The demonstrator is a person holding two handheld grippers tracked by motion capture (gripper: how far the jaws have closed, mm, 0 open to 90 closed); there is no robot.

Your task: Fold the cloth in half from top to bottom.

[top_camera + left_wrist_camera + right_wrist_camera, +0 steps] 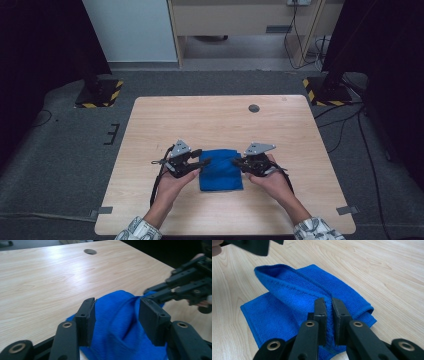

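Two tools meet over the blue cloth (220,169) on my desk (210,120), seen from above. Along my left tool (117,317) the soft, light terry sags between released jaws; my right tool (329,315) pinches the raised hem (the stitched edge grips best).

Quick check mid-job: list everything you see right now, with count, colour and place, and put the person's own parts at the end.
cloth: one, blue, folded, near the table's front middle, one fold lifted
table: one, light wood, centre of the room
cable hole: one, dark grey, far right part of the tabletop
floor stands: two, black with yellow stripes, beyond the far corners
tape strips: two, grey, at the near table corners
cabinet: one, pale wood, behind the table
left claw: one, black, jaws apart around the cloth's left edge, not pressing it
right claw: one, black, shut on the lifted fold
hands: two, patterned sleeves, bottom edge
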